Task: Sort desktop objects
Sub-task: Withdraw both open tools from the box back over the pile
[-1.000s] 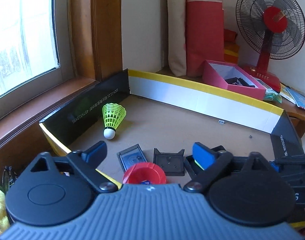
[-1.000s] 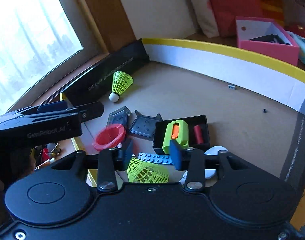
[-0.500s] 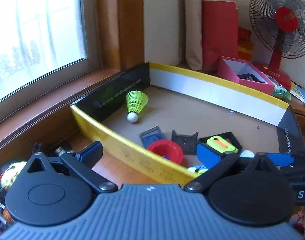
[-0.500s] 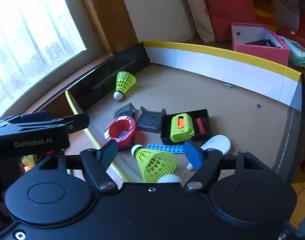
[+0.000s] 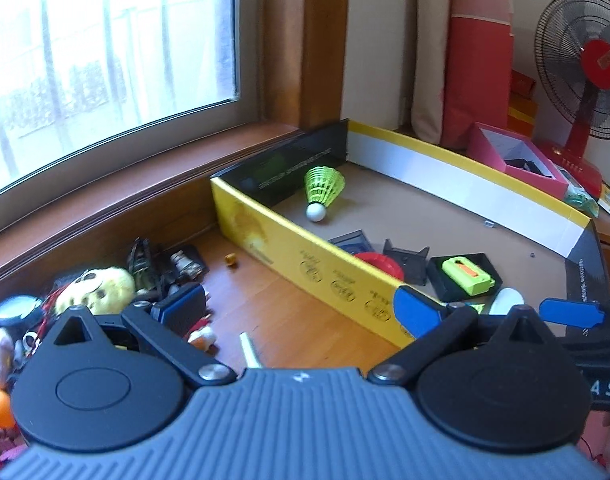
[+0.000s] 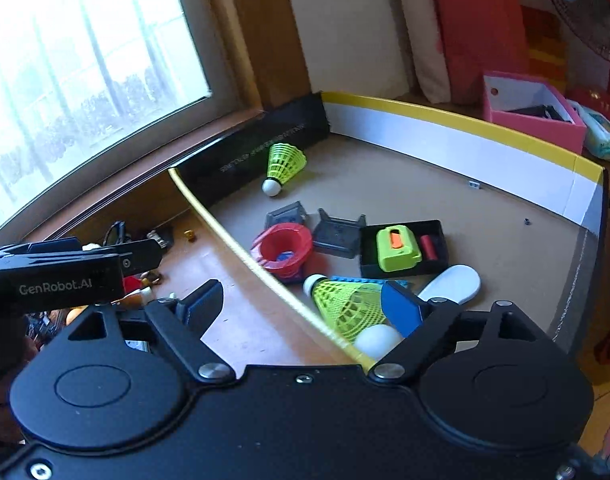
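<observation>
The right gripper (image 6: 301,304) jaws had just been opening, now wide and empty; a shuttlecock (image 6: 345,304) lay beside the right jaw. The left gripper (image 5: 297,308) jaws also stood wide and empty.

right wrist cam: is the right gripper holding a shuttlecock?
No. The right gripper, whose jaws have just been opening, grips nothing; the near shuttlecock lies loose in the box.

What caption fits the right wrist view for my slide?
Open right gripper above the cardboard tray's yellow edge, near green plastic shuttlecock lying inside beside the red plastic bowl.
</observation>
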